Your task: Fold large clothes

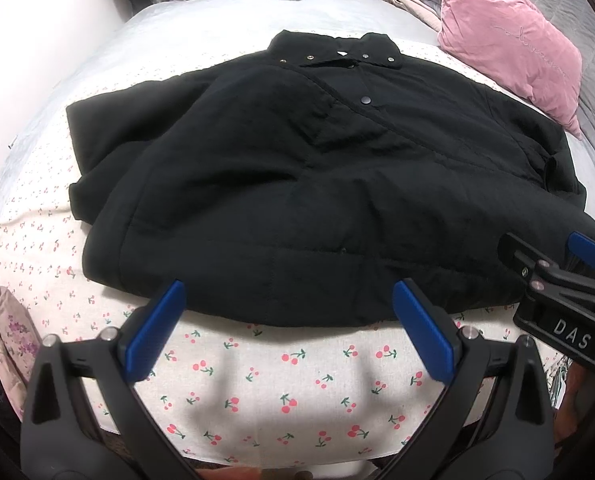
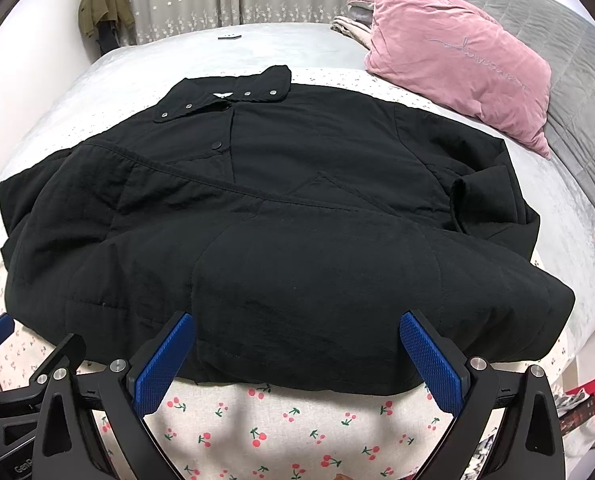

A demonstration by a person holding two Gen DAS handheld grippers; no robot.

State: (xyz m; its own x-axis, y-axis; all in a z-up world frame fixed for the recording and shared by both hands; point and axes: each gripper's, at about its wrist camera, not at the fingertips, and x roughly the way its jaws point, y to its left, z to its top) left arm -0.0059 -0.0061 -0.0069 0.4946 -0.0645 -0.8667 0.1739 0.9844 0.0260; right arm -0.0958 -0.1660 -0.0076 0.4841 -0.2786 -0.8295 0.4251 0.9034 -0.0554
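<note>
Looking at how you've set this up, the black jacket [image 1: 317, 184] is laid flat on the cherry-print sheet [image 1: 281, 392] with the collar [image 1: 337, 54] pointing away from you and the hem right at your end, which makes sense since the hem is what you'd lift to fold it up toward the collar. Sleeves look already tucked across the front, so my guess is you're about halfway through

Your left gripper [image 1: 289, 328] sits at the hem with its jaws spread wide, nothing pinched between them. Same story with the right gripper [image 2: 297, 356], fingers apart and straddling the hem edge further along, not biting the cloth yet

Fabric looks like a matte, slightly crinkly padded shell with quilt seams and metal snaps, so it'll be bulky and springy, probably wants to puff back open. The blue ribbed pads [image 2: 433, 364] should help with grip. That pink velvet pillow [image 2: 457, 60] sits well clear of the fold
</note>
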